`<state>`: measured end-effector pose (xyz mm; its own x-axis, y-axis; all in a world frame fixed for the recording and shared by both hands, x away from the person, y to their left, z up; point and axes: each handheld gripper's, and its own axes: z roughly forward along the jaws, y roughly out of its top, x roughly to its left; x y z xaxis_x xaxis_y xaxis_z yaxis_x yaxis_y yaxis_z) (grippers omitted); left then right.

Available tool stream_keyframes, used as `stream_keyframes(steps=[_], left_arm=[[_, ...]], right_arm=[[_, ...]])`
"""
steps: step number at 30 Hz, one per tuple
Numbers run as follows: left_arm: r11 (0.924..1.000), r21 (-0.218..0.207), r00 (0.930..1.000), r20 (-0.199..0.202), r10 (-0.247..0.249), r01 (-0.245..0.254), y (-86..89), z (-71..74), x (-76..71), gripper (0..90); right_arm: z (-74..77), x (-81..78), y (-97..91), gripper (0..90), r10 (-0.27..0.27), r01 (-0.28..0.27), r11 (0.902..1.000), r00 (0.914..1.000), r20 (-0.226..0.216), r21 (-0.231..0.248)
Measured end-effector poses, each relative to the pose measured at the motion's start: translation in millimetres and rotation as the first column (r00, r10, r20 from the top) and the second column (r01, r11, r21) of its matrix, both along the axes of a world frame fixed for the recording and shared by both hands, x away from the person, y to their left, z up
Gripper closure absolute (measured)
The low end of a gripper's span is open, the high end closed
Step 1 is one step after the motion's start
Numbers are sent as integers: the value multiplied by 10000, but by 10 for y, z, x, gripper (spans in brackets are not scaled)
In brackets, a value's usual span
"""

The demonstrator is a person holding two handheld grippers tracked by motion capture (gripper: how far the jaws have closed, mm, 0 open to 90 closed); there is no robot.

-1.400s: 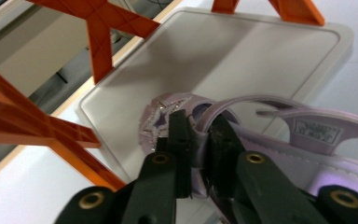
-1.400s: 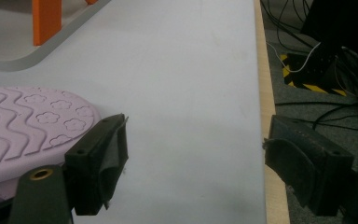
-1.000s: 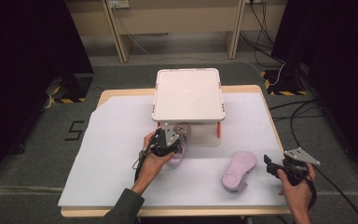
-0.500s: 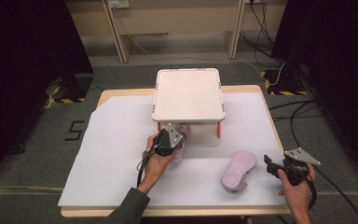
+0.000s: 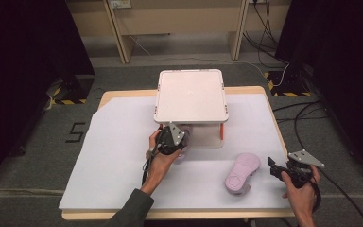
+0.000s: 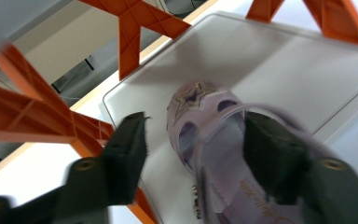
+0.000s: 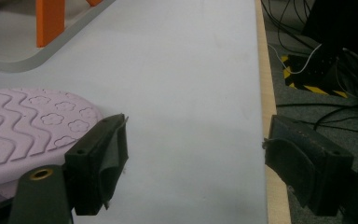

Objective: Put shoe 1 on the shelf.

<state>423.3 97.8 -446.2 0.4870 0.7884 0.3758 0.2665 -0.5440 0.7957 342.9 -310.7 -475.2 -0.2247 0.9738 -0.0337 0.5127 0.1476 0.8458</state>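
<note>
- The left claw [image 6: 191,154] has just been opening; the pink sandal [image 6: 214,135] between its jaws now sits released on the rack's lower shelf [image 6: 279,60]
- The right claw [image 7: 193,154] hovers open beside the second sandal [image 5: 241,172] on the counter [image 5: 118,156]; that one likely goes next

A white sheet [image 5: 118,156] is spread over the wooden table [image 5: 264,90]. Cables [image 5: 283,75] are strewn on the grey floor [image 5: 38,156] behind it, beside yellow-and-black striped tape [image 5: 68,100]. A "5" [image 5: 75,132] is marked on the floor.
</note>
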Motion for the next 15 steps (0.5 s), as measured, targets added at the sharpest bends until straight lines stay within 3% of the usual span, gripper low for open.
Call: stream_keyframes(steps=[6, 7, 10, 11, 13, 15], left_arm=[[9949, -978, 9990, -371, -266, 229, 145, 149, -160, 306], [9949, -978, 9990, -371, -266, 229, 145, 149, -160, 298], [9825, -1781, 9946, -770, -696, 549, 283, 227, -309, 283], [9825, -1781, 9946, -770, -696, 549, 283, 227, -309, 276], [9709, -2251, 9891, -1016, -1069, 818, 342, 231, -398, 272], [9675, -2349, 9852, -1178, -1243, 940, 411, 184, -502, 253]], right_arm=[[0, -2, -1, 215, -26, 26, 10000, 10000, 13, -1], [0, -2, -1, 215, -26, 26, 10000, 10000, 13, -1], [1, -1, -1, 215, -37, 37, 10000, 10000, 27, 1], [1, -1, -1, 215, -37, 37, 10000, 10000, 27, 1], [3, -4, 0, 215, -36, 36, 10000, 10000, 35, -14], [10, -9, -3, 215, -64, 64, 10000, 9999, 79, -19]])
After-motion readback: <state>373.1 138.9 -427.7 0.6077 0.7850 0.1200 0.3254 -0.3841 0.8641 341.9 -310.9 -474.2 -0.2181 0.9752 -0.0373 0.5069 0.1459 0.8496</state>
